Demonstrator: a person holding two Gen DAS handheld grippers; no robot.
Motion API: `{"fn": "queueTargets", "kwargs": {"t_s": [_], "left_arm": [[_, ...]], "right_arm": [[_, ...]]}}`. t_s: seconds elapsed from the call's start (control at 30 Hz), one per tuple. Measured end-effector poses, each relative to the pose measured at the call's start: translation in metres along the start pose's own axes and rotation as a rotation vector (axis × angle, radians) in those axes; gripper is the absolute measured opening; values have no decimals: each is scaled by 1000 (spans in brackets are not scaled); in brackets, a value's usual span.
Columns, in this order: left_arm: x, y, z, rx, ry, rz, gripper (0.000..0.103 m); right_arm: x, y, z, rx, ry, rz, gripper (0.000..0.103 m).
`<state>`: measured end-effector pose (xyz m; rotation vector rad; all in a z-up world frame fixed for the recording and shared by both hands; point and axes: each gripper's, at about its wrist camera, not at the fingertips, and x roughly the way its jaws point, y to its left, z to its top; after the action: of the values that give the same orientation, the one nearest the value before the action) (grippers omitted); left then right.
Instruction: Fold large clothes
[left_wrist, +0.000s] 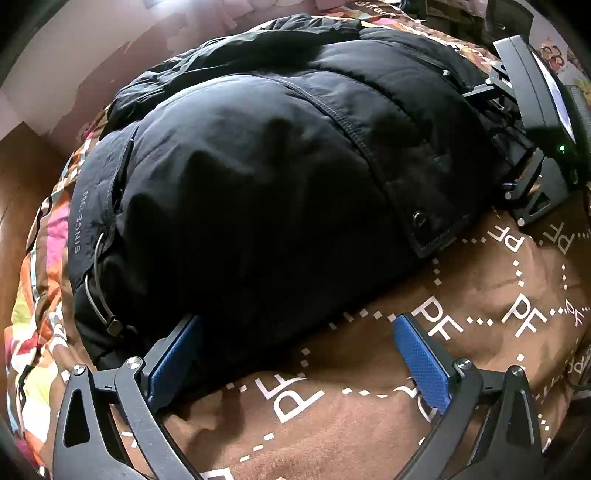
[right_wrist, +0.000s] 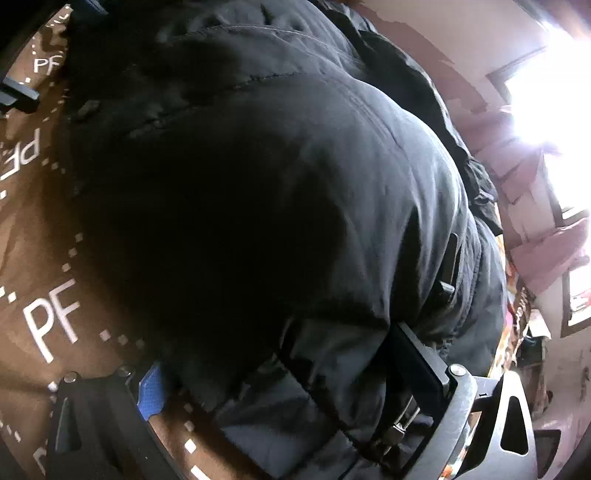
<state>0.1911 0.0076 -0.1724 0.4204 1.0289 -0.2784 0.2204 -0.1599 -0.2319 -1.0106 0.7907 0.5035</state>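
A black padded jacket (left_wrist: 280, 162) is bundled on a brown "PF"-printed bedcover (left_wrist: 369, 387). The left tongs (left_wrist: 295, 354) are held apart, empty; the right tongs (right_wrist: 291, 373) are spread around the jacket's hem.

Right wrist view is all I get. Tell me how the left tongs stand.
Observer: The left tongs are open, one pad at the jacket's edge, the other over the brown blanket.
Operator: Give me a landmark near that pad.
Observer: A cord toggle lies on the jacket beside it.
Operator: Say what lies past that edge.
Observer: A colourful quilt.
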Motion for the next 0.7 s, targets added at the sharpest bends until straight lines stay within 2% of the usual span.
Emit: {"fn": "queueTargets", "kwargs": {"t_s": [0.17, 0.33, 0.43, 0.53, 0.7], "left_arm": [[-2, -5, -2, -1, -1, 0, 101], [-5, -9, -4, 0, -12, 4, 101], [-9, -12, -5, 12, -32, 12, 101], [-13, -19, -5, 51, -64, 50, 101], [-16, -34, -9, 127, -108, 121, 101]], "right_arm": [[2, 3, 1, 1, -20, -50, 99], [-9, 7, 6, 3, -41, -60, 65], [-16, -7, 13, 60, -31, -7, 51], [-26, -25, 21, 133, -13, 75, 42], [-51, -67, 32, 218, 24, 237, 35]]}}
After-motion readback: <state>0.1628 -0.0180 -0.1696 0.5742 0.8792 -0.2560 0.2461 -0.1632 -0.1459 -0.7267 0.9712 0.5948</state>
